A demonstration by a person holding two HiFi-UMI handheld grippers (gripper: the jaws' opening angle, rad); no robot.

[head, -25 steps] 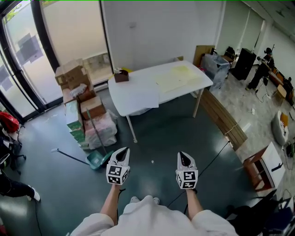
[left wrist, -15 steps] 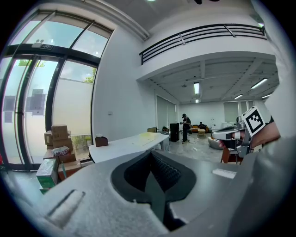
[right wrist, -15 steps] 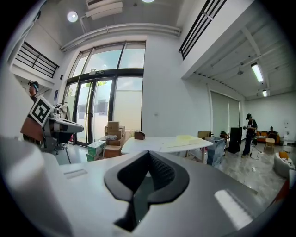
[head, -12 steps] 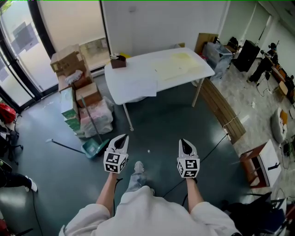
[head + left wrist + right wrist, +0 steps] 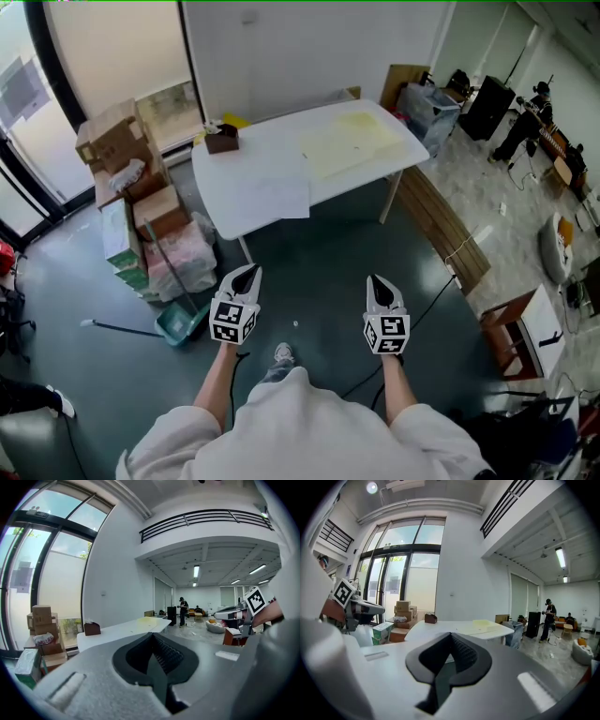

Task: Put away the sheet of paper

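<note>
Head view: left gripper (image 5: 247,274) and right gripper (image 5: 379,282), jaws pressed together, hold nothing.

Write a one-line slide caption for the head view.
Head view: left gripper and right gripper, both shut and empty, point toward a white table bearing a sheet of paper.

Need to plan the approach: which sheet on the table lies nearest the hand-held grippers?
The white sheet at the near edge of the table; the yellowish sheets lie farther back.
</note>
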